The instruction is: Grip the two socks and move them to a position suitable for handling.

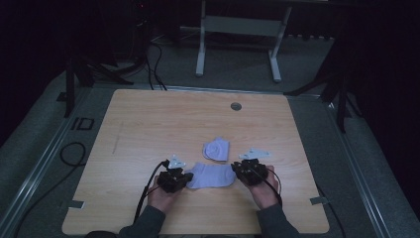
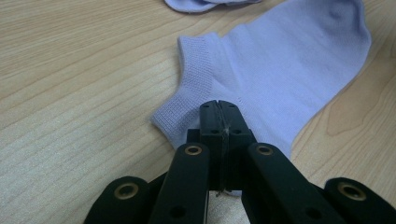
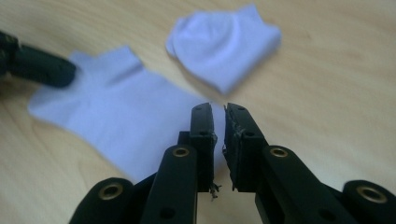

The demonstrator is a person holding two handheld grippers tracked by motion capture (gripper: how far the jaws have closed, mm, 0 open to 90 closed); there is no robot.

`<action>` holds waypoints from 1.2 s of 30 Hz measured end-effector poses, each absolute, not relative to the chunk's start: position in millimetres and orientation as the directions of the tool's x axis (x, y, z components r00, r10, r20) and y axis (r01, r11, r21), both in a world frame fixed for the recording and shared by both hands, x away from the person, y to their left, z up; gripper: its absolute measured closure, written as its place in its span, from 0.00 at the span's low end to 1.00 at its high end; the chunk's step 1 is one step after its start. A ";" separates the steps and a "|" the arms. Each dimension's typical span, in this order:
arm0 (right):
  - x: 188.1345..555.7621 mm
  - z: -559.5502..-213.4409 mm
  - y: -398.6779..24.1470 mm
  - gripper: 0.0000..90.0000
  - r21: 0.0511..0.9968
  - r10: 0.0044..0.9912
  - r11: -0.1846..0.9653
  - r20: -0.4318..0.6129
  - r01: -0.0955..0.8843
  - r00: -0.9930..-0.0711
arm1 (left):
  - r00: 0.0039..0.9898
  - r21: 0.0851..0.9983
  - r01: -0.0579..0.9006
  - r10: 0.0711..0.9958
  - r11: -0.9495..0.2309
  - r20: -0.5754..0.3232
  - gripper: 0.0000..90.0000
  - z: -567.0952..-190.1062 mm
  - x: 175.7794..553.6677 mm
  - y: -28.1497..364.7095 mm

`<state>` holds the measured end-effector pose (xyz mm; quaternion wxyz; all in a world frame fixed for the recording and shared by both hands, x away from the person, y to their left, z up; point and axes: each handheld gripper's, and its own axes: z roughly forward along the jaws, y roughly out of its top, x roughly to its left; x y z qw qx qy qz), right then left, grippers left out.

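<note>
A lilac ankle sock [image 1: 214, 176] lies flat on the wooden table [image 1: 163, 124] between my two grippers. My left gripper [image 1: 187, 177] is shut, and its tips [image 2: 218, 109] rest over the sock [image 2: 280, 60] near the heel and cuff; no fabric shows between the jaws. My right gripper [image 1: 236, 171] stands at the sock's toe end, its jaws [image 3: 218, 116] a narrow gap apart above the sock [image 3: 126, 112]. A second lilac sock, folded into a bundle [image 1: 216, 149] [image 3: 224, 42], lies just beyond. The left gripper's tip [image 3: 51, 70] touches the cuff.
A round cable hole [image 1: 236, 106] sits near the table's far edge. A white desk frame [image 1: 237, 29] stands on the floor behind the table. Black cables [image 1: 74, 153] lie on the floor at the left. Bare wood surrounds the socks.
</note>
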<state>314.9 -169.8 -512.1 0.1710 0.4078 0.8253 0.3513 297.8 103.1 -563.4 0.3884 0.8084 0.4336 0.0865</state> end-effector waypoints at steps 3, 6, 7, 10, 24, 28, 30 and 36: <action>329.7 -507.5 -152.9 0.90 0.717 0.770 0.458 -0.026 0.525 -0.637 | 0.614 0.702 0.631 0.765 -0.331 -0.191 0.99 -563.2 298.1 103.7; 343.7 -506.2 -136.2 0.90 0.703 0.755 0.485 -0.036 0.521 -0.655 | 0.613 0.703 0.631 0.766 -0.328 -0.193 0.99 -563.3 298.0 103.4; 351.8 -505.9 -126.4 0.90 0.697 0.745 0.500 -0.044 0.514 -0.666 | 0.614 0.702 0.630 0.766 -0.331 -0.191 0.99 -563.2 298.0 103.5; 359.8 -506.8 -117.6 0.89 0.690 0.739 0.507 -0.041 0.516 -0.672 | 0.613 0.703 0.631 0.766 -0.328 -0.193 0.99 -563.3 298.1 103.4; 405.9 -524.2 -78.0 0.82 0.619 0.746 0.517 0.014 0.592 -0.666 | 0.617 0.701 0.630 0.763 -0.333 -0.191 0.99 -563.1 298.2 103.3; 413.3 -534.2 -71.9 0.80 0.585 0.766 0.505 0.035 0.635 -0.642 | 0.616 0.703 0.631 0.763 -0.330 -0.195 0.99 -563.2 298.2 103.2; 416.1 -540.3 -69.8 0.84 0.559 0.772 0.513 0.031 0.651 -0.635 | 0.617 0.702 0.630 0.763 -0.332 -0.194 0.99 -563.2 298.3 103.3; 415.4 -538.8 -72.2 0.98 0.547 0.774 0.517 0.030 0.659 -0.632 | 0.617 0.703 0.630 0.762 -0.331 -0.194 0.99 -563.3 298.5 103.3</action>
